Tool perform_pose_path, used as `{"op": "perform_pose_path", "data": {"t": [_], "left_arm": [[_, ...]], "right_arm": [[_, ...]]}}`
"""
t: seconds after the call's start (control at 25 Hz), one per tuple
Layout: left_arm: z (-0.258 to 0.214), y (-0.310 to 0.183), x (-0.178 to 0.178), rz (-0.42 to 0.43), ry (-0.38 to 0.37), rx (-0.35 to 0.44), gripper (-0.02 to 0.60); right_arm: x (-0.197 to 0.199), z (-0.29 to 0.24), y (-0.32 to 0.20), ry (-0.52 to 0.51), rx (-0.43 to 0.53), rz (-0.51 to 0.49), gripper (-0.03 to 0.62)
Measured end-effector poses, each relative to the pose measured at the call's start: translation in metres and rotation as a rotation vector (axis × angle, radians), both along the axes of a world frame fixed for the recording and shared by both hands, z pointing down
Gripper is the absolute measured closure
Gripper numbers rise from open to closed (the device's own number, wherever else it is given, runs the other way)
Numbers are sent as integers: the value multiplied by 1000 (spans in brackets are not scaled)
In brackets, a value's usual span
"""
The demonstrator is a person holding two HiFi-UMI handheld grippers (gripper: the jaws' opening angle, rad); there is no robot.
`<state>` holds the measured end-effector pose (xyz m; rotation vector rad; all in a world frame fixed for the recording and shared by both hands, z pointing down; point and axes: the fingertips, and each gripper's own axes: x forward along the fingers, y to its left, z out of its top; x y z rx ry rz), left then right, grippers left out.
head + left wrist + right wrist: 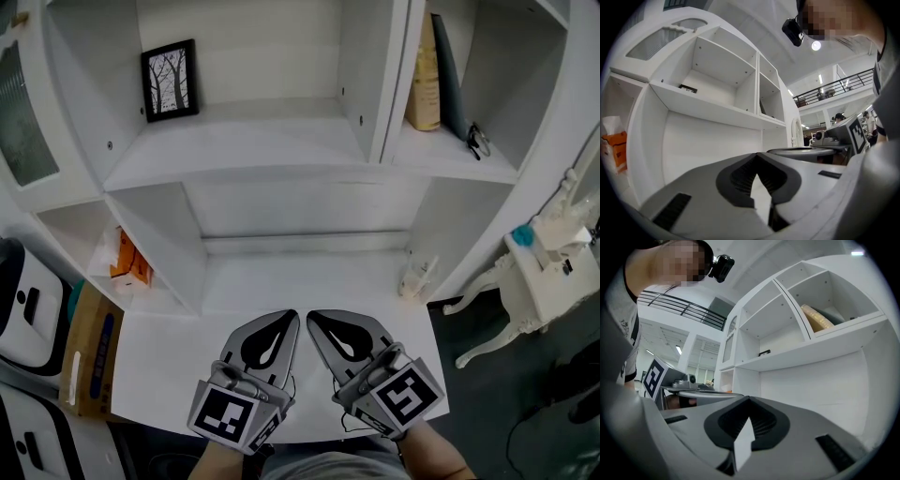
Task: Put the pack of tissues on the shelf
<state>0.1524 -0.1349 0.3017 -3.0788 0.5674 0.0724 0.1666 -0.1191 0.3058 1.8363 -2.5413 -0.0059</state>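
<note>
An orange pack with white tissue sticking out sits in the low left compartment of the white shelf unit; it shows at the left edge of the left gripper view as the orange pack. A small clear-wrapped pack leans against the wall at the right of the desk top. My left gripper and right gripper lie side by side over the desk's front, tips toward the shelf. Both are shut with nothing between the jaws, as the left gripper and right gripper show close up.
A framed tree picture stands on the upper middle shelf. A tan book, a dark folder and a small metal clip occupy the upper right shelf. A cardboard box stands left of the desk, a small white ornate table to the right.
</note>
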Motion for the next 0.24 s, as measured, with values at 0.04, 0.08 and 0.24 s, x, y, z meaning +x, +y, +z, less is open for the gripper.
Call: {"op": "perform_pose_path", "data": {"t": [0.04,0.08,0.24], "left_arm": [[0,1,0,1,-1,0,572],[0,2,1,2,-2,1,572],[0,7,3,6,-2,1,572]], "right_arm": [[0,0,1,-1,1,1,595],[1,0,2,-1,1,2,595],[3,1,6,-5,1,7,595]]}}
